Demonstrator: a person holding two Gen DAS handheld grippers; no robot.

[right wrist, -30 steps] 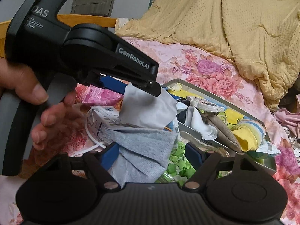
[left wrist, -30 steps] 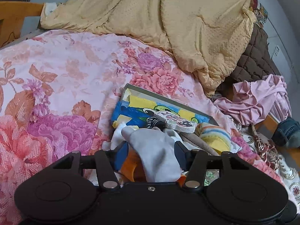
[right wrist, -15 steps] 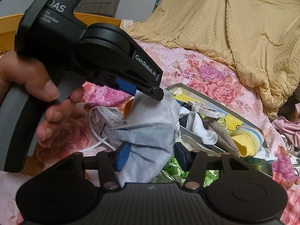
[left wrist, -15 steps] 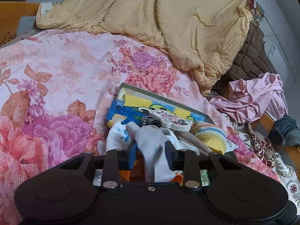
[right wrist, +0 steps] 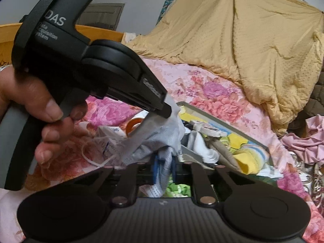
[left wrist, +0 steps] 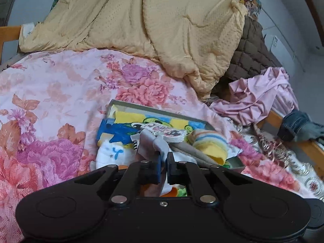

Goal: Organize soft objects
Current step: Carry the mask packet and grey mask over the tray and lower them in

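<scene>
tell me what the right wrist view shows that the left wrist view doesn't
Only the right wrist view shows the left tongs from outside with the person's hand, plus a white cord. Only the left wrist view shows blue denim at the bed's edge. Both show the pale grey soft cloth pinched by both tongs, the grey cartoon-lined tray and the yellow striped sock.

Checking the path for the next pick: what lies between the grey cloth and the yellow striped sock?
In the right wrist view, a white sock and a beige sock lie between the grey cloth and the yellow striped sock.
</scene>
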